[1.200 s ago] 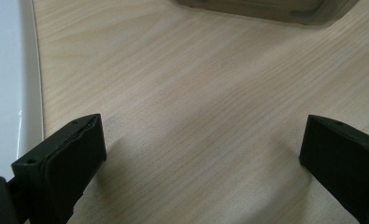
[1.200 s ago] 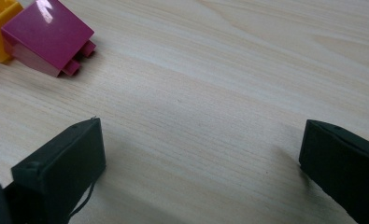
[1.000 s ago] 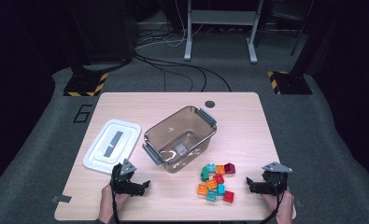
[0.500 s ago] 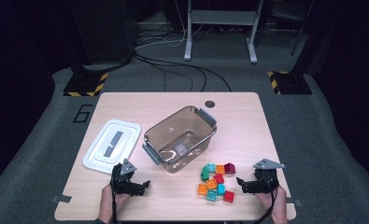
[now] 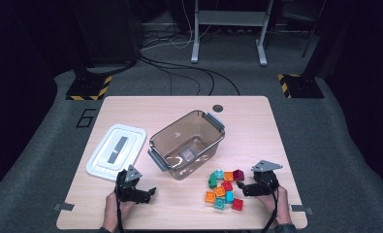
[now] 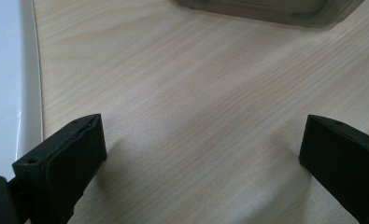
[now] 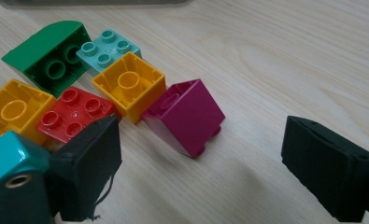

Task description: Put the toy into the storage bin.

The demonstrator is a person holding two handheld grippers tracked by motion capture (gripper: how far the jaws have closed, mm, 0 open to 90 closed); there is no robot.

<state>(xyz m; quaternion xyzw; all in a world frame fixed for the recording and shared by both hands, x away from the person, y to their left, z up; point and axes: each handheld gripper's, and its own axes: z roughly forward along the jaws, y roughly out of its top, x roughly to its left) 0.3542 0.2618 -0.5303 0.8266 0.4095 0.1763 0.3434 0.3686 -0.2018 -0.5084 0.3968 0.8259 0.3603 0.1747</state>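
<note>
A pile of several toy bricks (image 5: 223, 189) lies on the wooden table (image 5: 257, 131) at the front right. My right gripper (image 5: 242, 187) stands open just right of the pile, low over the table. In the right gripper view a magenta brick (image 7: 187, 116) lies tilted between and just ahead of the open gripper (image 7: 198, 172). Beyond it are a yellow brick (image 7: 128, 86), a red brick (image 7: 72, 114), a green brick (image 7: 49, 51) and a pale teal brick (image 7: 108, 46). My left gripper (image 5: 149, 193) is open over bare wood (image 6: 201, 154), holding nothing.
A clear brown bin (image 5: 186, 145) stands mid-table with handles at both ends; its base shows in the left gripper view (image 6: 266, 7). A white lid (image 5: 116, 150) lies left of it, its edge (image 6: 4, 84) near my left jaw. A small black disc (image 5: 217, 108) sits at the back.
My right gripper has slid left along the table toward the brick pile. The left gripper has stayed where it was.
</note>
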